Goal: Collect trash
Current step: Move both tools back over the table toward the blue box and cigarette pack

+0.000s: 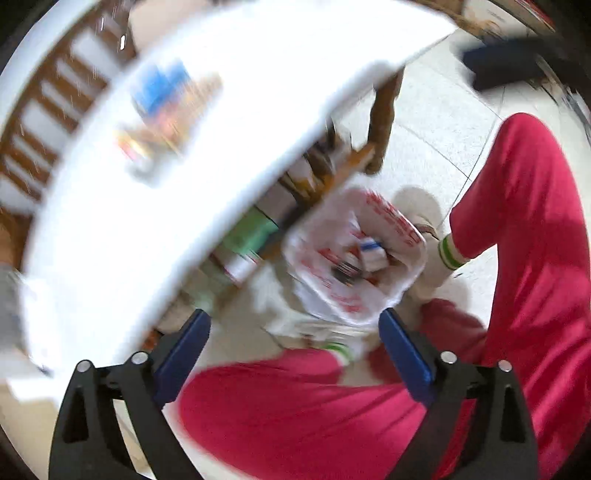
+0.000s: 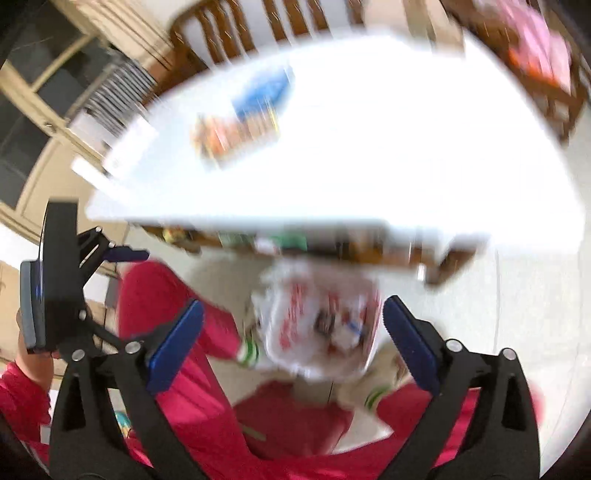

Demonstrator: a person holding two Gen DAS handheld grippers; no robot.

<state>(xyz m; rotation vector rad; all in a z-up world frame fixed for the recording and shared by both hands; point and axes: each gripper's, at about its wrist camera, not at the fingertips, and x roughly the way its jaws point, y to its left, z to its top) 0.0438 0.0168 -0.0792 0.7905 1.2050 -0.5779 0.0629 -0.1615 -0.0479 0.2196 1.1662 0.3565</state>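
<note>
From the left wrist, a white table [image 1: 207, 155] sweeps across the upper left, badly blurred, with a smear of blue and orange packaging [image 1: 166, 107] lying on it and a slatted wooden chair [image 1: 48, 107] behind its far edge. Below the table edge a pale tiled floor [image 1: 443, 122] shows, along with a wooden table leg [image 1: 384, 122]. The left gripper [image 1: 295, 332] points steeply down with its blue pads spread wide and nothing between them. The white trash bag with red print [image 1: 354, 254] sits open on the floor by the table, beyond the fingertips and clear of them, with wrappers inside. A person's red trousers [image 1: 517, 258] flank the bag on both sides. From the right wrist, the same white table [image 2: 369, 155] fills the upper frame, the blurred packaging [image 2: 251, 114] toward its left, the chair [image 2: 229, 33] behind, and a cream cabinet with glass doors [image 2: 40, 110] at far left. The right gripper [image 2: 291, 332] also stands wide apart and empty. The trash bag [image 2: 317, 325] lies on the floor beyond the pads, untouched, between the red trouser legs [image 2: 177, 317]. The left gripper [image 2: 122, 254] shows at the left edge.
</note>
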